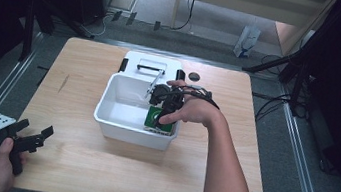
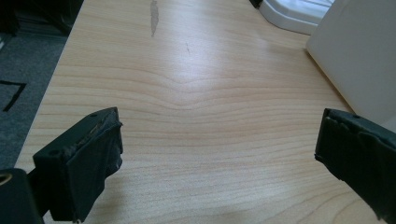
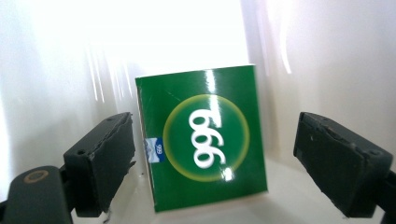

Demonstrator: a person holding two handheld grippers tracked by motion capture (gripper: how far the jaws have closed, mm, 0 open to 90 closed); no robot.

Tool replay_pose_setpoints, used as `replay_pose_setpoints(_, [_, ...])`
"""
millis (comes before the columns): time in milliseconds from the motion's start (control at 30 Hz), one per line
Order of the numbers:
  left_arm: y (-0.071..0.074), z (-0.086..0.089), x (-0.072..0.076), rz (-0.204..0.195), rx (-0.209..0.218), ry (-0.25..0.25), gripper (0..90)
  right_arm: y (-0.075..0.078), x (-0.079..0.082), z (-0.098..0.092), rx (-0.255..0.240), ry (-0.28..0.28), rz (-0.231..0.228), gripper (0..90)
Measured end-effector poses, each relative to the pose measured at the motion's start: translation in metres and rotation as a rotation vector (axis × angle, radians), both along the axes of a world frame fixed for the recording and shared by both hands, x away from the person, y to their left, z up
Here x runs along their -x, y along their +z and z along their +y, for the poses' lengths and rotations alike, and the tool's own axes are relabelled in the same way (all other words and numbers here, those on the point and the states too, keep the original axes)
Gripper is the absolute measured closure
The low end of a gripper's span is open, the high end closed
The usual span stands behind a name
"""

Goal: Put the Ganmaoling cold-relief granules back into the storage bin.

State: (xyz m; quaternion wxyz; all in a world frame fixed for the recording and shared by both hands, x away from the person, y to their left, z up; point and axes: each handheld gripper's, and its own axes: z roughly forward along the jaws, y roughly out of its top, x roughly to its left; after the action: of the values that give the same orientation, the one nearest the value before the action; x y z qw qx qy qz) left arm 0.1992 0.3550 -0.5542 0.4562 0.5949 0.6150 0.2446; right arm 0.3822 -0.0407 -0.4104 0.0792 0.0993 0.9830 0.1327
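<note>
Green box (image 3: 203, 140) lies in white bin (image 1: 119, 119), flanked untouched by right gripper's (image 3: 212, 154) parted jaws; left gripper's (image 2: 217, 158) gape.

A light wooden table (image 1: 78, 164) stands on a grey floor (image 1: 301, 160). At 12 o'clock a pale cabinet (image 1: 252, 1) is lit brightly, with a small white bag (image 1: 247, 41) before it. At 3 and 9 o'clock dark stands and cables fill the shadow

High view looks down over the whole table (image 1: 73, 163) — gripper views sit close: one skims its boards, one peers inside the white bin (image 1: 115, 118).
</note>
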Motion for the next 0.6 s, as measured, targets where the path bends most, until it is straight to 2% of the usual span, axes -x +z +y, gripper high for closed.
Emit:
replay_pose_setpoints(100, [0.0,0.0,0.0,-0.005,0.004,0.004,1.3,0.012,0.002,-0.003,-0.001,-0.046,-0.031,12.7])
replay_pose_setpoints(200, [0.0,0.0,0.0,-0.002,0.002,0.003,1.3,0.022,0.006,-0.009,-0.029,-0.076,-0.06,10.7])
replay_pose_setpoints(333, [0.0,0.0,0.0,-0.003,0.001,0.003,1.3,0.033,0.008,-0.02,-0.051,-0.148,-0.07,8.0])
replay_pose_setpoints(467, [0.0,0.0,0.0,-0.002,0.0,0.003,1.3,0.041,0.008,-0.034,-0.077,-0.248,-0.081,6.9])
replay_pose_setpoints(600, [0.0,0.0,0.0,-0.003,0.0,0.005,1.3,0.044,0.01,-0.05,-0.103,-0.371,-0.07,5.9])
